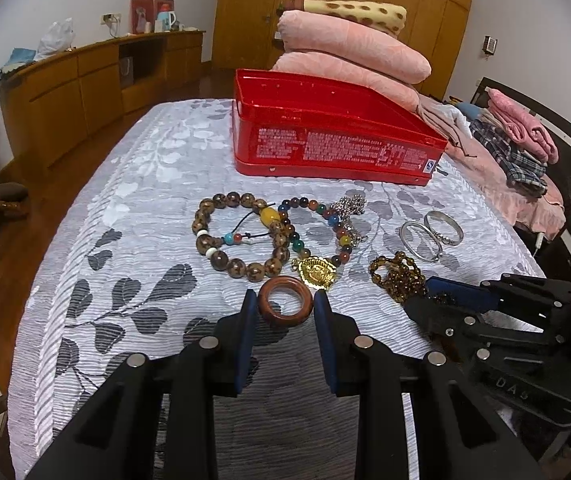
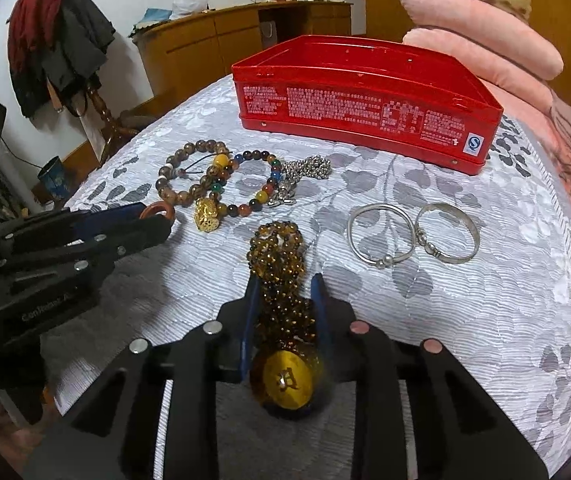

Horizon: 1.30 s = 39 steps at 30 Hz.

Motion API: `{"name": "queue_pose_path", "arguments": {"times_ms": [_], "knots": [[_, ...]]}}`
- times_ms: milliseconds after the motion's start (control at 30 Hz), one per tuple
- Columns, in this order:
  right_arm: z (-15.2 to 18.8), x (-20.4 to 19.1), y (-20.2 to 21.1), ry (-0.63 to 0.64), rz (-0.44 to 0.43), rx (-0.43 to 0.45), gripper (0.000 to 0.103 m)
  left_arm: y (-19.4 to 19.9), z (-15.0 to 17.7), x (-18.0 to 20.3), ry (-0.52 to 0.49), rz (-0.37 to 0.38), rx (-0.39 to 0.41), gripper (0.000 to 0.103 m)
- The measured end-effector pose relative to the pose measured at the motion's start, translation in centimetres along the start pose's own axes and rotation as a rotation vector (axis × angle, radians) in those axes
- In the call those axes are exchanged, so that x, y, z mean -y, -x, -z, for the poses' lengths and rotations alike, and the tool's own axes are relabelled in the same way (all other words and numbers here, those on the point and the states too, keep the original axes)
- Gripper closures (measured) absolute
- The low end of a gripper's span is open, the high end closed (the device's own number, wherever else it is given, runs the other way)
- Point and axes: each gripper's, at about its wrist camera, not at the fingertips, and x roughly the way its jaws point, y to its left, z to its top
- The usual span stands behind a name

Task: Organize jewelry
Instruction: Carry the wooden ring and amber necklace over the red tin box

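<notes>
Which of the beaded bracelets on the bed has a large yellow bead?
The brown wooden-bead bracelet on the left: one big yellow oval bead sits on its right side. The multicoloured bead bracelet beside it has only small beads and a gold pendant.

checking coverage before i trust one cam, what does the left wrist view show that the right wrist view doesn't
Only the left wrist view: the brown ring whole, pinched between the left gripper pads, and folded plaid clothes on the far right.

Only the right wrist view: the amber bead strand and its round yellow pendant in the right gripper, plus a coat rack with hanging clothes.

Both: the red tin, two silver bangles, the beaded bracelets, the gold pendant and the pink bedding.
</notes>
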Motion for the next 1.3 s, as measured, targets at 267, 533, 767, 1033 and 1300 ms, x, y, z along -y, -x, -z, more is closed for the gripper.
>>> {"name": "queue_pose_path", "arguments": {"times_ms": [267,533,767,1033,1300], "knots": [[-0.7,1.2,1.9,-0.052,0.002,0.05,0.084,0.5,-1.0,0.2,-0.007,0.003,0.032,0.074],[-1.1,1.5,2.3,-0.06,-0.004,0.06,0.084,0.6,-1.7,0.7,-0.018,0.01,0.044,0.074],[-2.1,2.2,3.4,-0.07,0.008,0.097,0.084,0.9,-2.6,0.8,-0.024,0.008,0.065,0.074],[-4.4,3.3,4.7,-0.075,0.022,0.149,0.084,0.9,-5.6,1.5,-0.041,0.005,0.114,0.074],[-7.0,4.2,5.8,-0.067,0.032,0.198,0.084,0.2,-9.3,2.5,-0.063,0.006,0.152,0.074]]}}
